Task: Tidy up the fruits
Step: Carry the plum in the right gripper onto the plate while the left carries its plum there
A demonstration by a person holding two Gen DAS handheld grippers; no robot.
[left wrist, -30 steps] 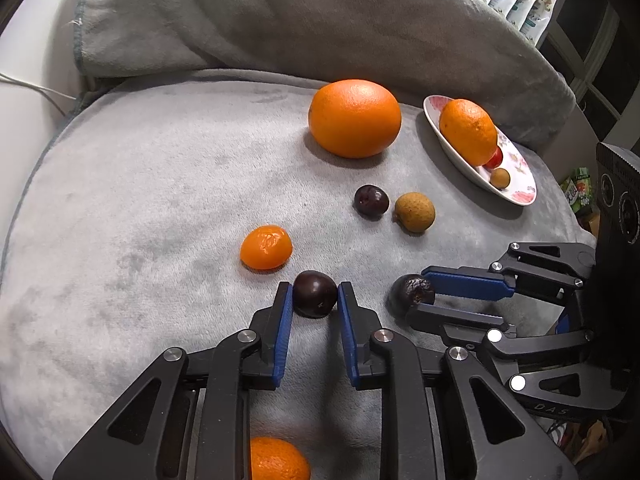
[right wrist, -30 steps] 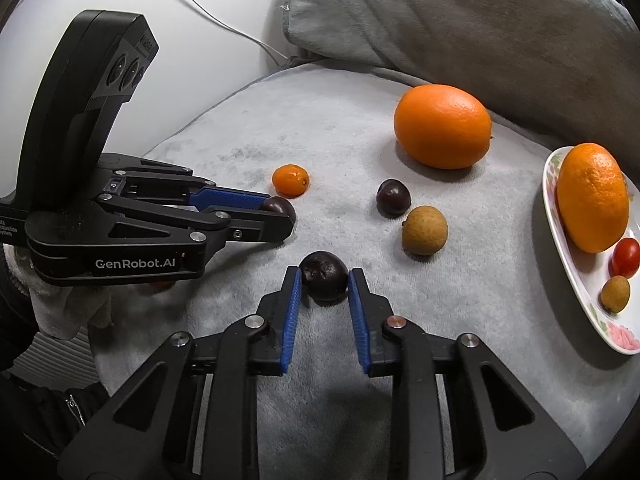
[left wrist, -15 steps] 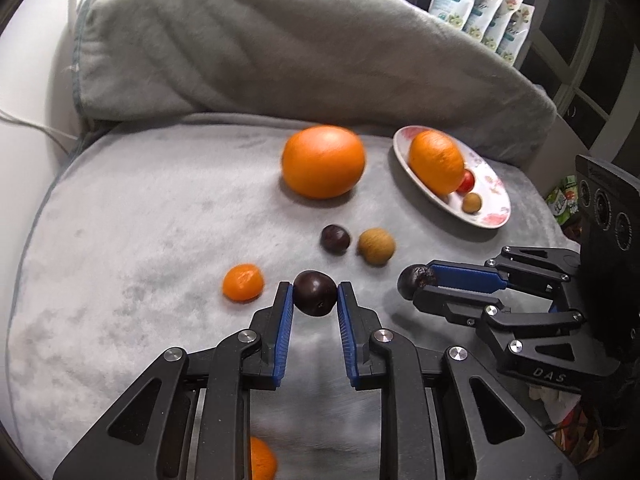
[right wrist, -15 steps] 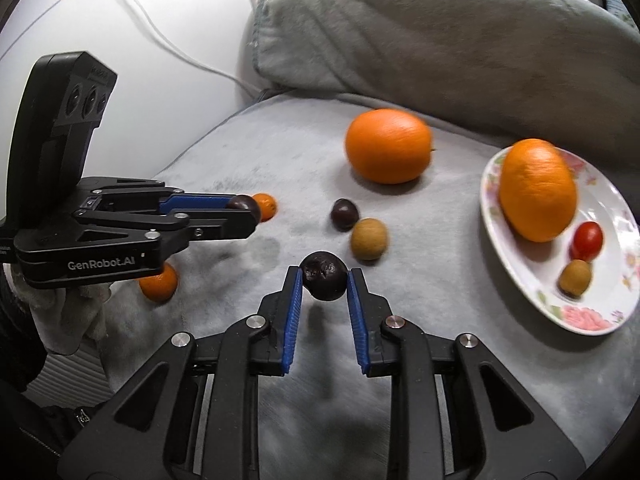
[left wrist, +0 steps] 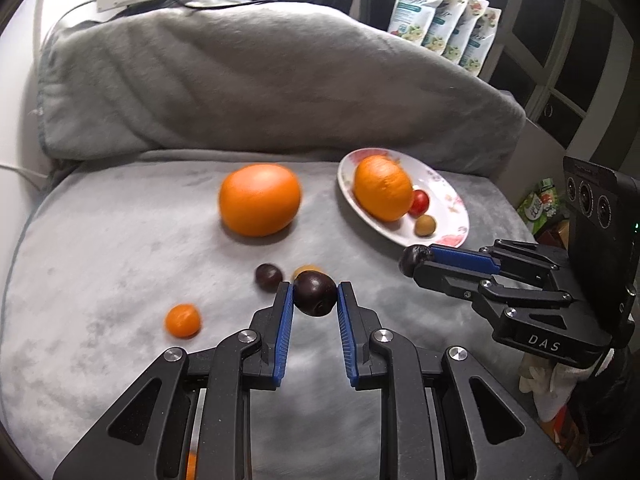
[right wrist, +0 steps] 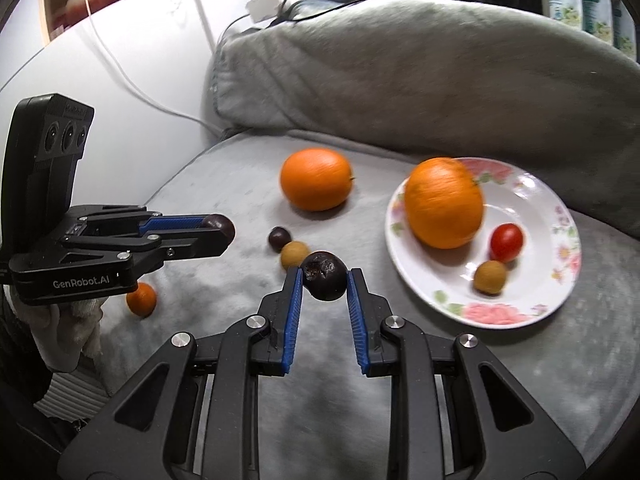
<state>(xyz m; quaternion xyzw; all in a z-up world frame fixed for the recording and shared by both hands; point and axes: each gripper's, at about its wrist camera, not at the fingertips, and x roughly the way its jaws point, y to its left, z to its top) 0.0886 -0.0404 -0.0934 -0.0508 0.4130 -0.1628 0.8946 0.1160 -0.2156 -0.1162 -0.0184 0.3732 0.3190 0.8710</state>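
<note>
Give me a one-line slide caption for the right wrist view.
Right gripper holds a dark plum near the floral plate while the left gripper carries another.

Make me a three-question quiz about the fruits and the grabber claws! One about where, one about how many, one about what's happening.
1. Where is the red tomato?
A) on the plate
B) on the blanket
C) in a claw

2. How many fruits lie on the plate?
A) one
B) three
C) five

3. What is the right gripper doing?
A) hanging open
B) squeezing a dark plum
C) holding an orange

Answers: 1 A, it sits beside the plate's big orange. 2 B, orange, tomato, small brown fruit. 3 B, both fingers press the plum.
</note>
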